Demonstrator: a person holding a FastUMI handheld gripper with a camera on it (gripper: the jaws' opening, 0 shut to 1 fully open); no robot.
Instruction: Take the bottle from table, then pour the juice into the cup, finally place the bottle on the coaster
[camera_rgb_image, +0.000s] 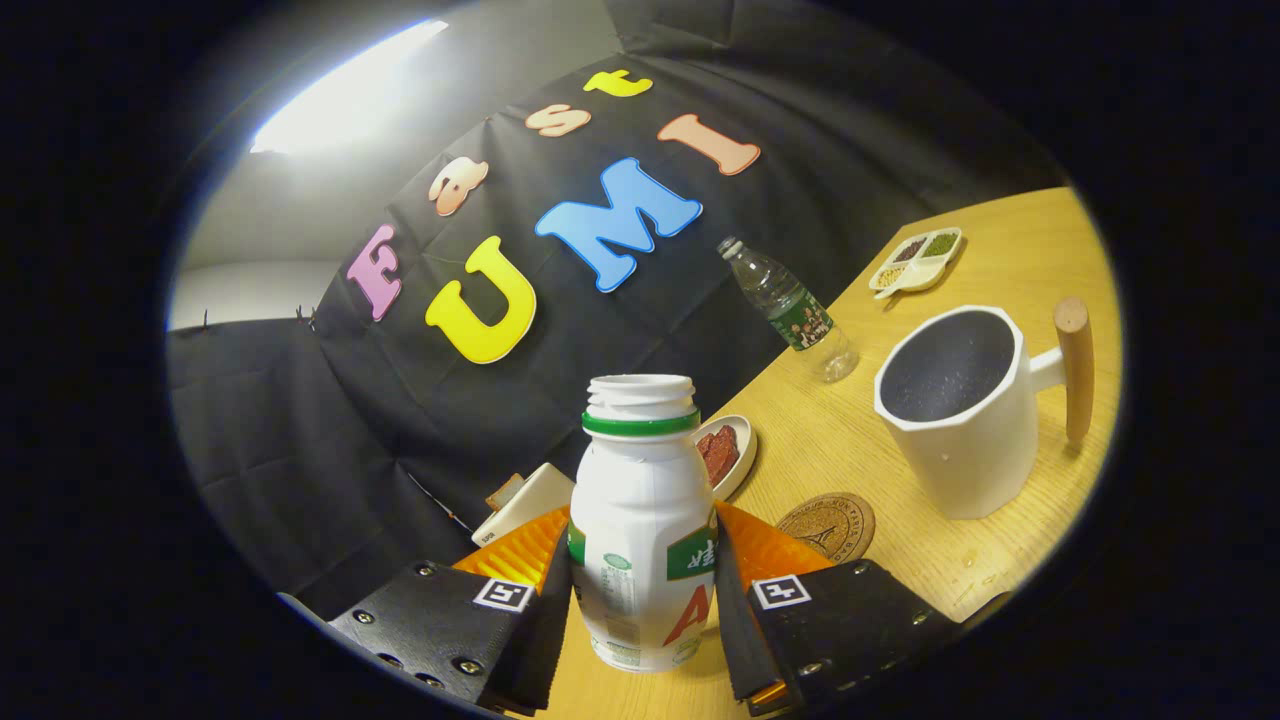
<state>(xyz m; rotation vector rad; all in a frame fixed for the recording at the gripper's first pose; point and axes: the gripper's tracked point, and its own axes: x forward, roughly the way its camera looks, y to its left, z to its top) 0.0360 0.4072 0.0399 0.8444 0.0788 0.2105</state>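
Observation:
A white juice bottle with a green neck ring and no cap stands between the fingers of my gripper, which is shut on its body. The whole view is tilted, and the bottle looks lifted a little above the wooden table. A white cup with a dark inside and a wooden handle stands beyond the fingers to the right. A round cork coaster lies on the table just right of the bottle, between it and the cup.
A clear water bottle stands near the booth's wall behind the cup. A small dish with red food sits just behind the juice bottle. A divided tray of grains lies far back. A white object sits behind the left finger.

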